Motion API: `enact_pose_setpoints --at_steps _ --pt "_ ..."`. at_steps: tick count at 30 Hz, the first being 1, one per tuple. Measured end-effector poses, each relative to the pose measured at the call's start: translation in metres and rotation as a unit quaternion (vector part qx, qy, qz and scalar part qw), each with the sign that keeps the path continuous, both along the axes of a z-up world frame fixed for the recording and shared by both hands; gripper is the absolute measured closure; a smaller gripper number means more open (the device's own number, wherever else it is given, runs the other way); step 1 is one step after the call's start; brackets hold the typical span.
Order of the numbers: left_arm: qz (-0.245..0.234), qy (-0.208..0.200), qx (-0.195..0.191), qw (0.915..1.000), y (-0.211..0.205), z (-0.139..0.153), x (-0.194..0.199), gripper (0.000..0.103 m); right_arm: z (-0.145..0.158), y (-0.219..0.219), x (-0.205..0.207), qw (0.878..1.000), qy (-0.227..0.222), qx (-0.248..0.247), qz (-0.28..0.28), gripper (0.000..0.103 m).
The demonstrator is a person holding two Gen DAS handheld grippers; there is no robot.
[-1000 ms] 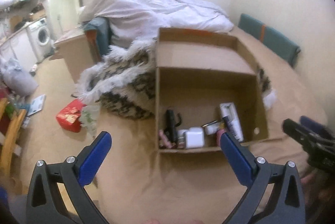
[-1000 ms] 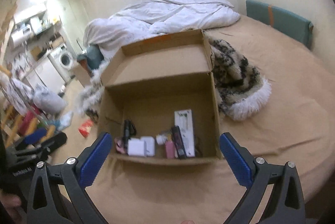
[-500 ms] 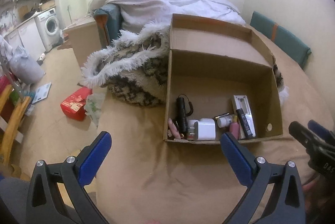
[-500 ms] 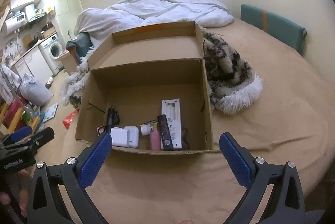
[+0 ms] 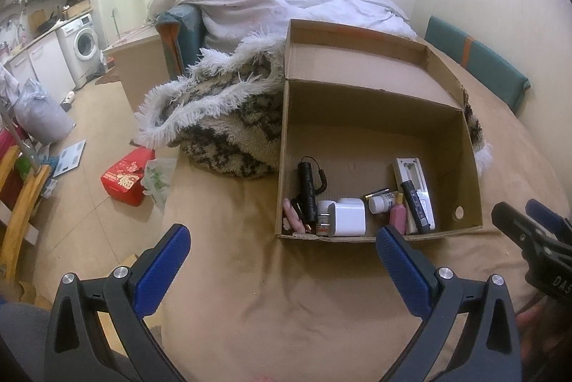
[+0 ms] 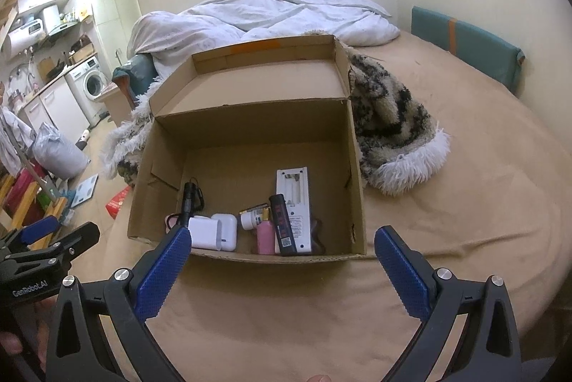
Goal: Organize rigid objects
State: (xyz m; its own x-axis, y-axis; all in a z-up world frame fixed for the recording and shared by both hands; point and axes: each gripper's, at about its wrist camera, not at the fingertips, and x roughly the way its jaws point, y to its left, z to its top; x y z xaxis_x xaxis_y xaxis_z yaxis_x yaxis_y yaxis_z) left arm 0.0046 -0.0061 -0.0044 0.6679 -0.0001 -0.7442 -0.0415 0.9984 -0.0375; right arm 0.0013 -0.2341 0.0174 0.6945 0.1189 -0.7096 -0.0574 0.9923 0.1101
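Left tongs (image 5: 282, 244) were spread wide, nothing between them, hanging over the tan bed cover (image 5: 221, 274) just short of the box's near wall. Right tongs (image 6: 280, 244) likewise spread and empty, right at the near rim, more centred on the box.

The rigid objects all lay inside the open cardboard box (image 6: 171, 153) on the bed, bunched along its near wall: black flashlight (image 6: 187, 199), white charger (image 6: 205, 232) touching a white earbud case (image 6: 227, 228), small white bottle (image 6: 249, 218), pink bottle (image 6: 266, 235), black bar-shaped item (image 6: 284, 224) lying partly on the white remote (image 6: 295, 199). Far half of the box floor was bare. A fuzzy patterned blanket (image 6: 389, 132) sat just beside the box.

Judgement: items in the box fits either sorting still underway or already finished; can't tell which. If any pick follows, come down from above over the rim, take one item at a time, since they are tightly packed and touching, and pinch across the narrow side so neighbours don't get dragged.
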Motion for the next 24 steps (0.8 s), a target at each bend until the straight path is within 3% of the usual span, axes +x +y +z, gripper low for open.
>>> enact_pose_setpoints --at_steps 24 --pt "0.004 0.0 0.008 1.0 0.002 -0.0017 -0.0012 0.0 -0.0022 -0.004 0.0003 1.0 0.003 0.003 -0.002 0.0"
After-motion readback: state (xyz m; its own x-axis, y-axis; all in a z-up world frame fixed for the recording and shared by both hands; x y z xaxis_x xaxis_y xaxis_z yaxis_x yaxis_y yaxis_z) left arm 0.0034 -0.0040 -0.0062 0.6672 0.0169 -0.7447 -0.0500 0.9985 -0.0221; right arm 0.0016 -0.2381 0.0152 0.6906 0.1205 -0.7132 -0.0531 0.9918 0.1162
